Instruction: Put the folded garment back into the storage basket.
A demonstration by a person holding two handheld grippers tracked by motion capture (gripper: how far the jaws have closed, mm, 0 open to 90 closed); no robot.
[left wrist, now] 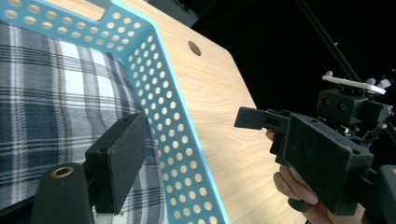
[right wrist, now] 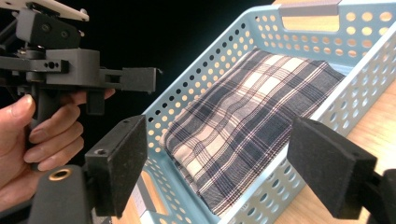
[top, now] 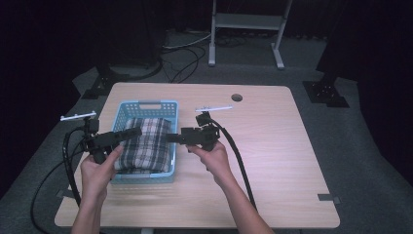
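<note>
On the left half of a pale wood-grain table (top: 272, 146) stands a light blue perforated plastic basket (top: 146, 106), rectangular, with a slotted carry handle in its far end wall. Contents: one folded plaid cloth (top: 146, 144), woven in dark navy, grey and cream checks, lying flat on the basket floor and reaching close to all four walls; in the right gripper view its folded edge sits just inside the near wall. No brand, label or lettering can be read on the basket, the cloth, the table or either tool. Left gripper (top: 130, 132): black, held in the person's left hand (top: 100, 168), pointing level across the basket's left rim with its tip above the cloth; its jaws stand apart with nothing between them, and the one pad (left wrist: 122, 154) seen in its own view hangs over the plaid without pressing on it. Right gripper (top: 173, 137): black, held in the right hand (top: 214, 158), pointing level toward the basket's right wall with its tip at that rim; both foam pads (right wrist: 122, 161) stand wide apart, empty, framing the basket and cloth beyond. Each tool carries a small white bar on a post and trails a black cable. Table also bears a round cable hole (top: 236, 97) near its far edge.
</note>
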